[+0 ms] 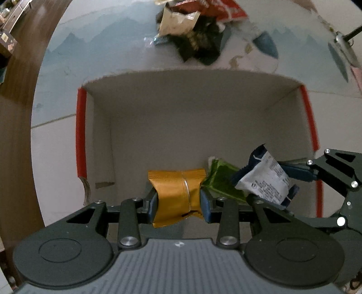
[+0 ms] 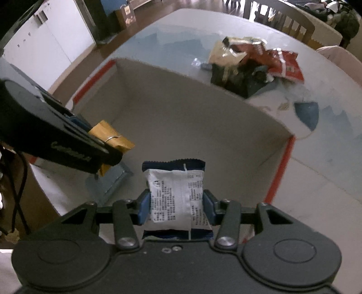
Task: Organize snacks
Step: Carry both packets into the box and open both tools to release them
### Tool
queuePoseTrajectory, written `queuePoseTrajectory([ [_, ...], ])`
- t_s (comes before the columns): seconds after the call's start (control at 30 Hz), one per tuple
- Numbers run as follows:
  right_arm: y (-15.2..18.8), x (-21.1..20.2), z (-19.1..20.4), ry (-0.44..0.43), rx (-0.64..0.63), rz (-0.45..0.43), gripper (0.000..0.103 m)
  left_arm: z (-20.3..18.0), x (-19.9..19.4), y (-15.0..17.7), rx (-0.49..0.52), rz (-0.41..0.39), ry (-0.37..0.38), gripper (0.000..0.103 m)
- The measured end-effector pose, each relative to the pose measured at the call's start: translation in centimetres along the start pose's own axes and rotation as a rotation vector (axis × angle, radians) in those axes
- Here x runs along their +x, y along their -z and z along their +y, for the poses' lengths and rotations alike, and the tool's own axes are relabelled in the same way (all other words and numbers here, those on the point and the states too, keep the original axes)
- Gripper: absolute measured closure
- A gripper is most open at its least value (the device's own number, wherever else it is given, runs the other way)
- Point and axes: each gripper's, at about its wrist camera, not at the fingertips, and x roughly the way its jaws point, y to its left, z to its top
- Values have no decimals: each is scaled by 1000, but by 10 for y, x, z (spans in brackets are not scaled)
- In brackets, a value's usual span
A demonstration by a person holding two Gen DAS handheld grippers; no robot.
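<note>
Box (image 1: pixel 203 108) red-edged, floor mostly bare | left hand-held gripper (image 1: pixel 178 200) pinching gold packet (image 1: pixel 175 194) | right (image 2: pixel 176 204) pinching white packet (image 2: pixel 175 199)

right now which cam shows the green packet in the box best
The left wrist view: the green packet lies in the cardboard box, partly hidden by the gold packet and white packet. The right wrist view doesn't show it.

Round table (image 2: pixel 328 181) w/ blue mountain print; wood floor (image 1: pixel 13 135); chair (image 2: pixel 285 15) behind; white cabinet (image 2: pixel 45 34).
</note>
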Motion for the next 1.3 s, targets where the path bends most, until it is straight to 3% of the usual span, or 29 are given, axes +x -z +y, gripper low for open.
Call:
queuePoseTrajectory([
  [0.47,9,37,13,30,9,66,56,3,52,6,-6,85,-28,65],
  [0.9,7,48,6,35,45,78,54,8,54,5,-19,99,9,60],
  [1.07,7,38,1,16,64,52,52,11,47,7,-8,81,23,52],
  [1.3,7,14,-8,-14,89,-6,47,10,25,9,1,38,66,52],
])
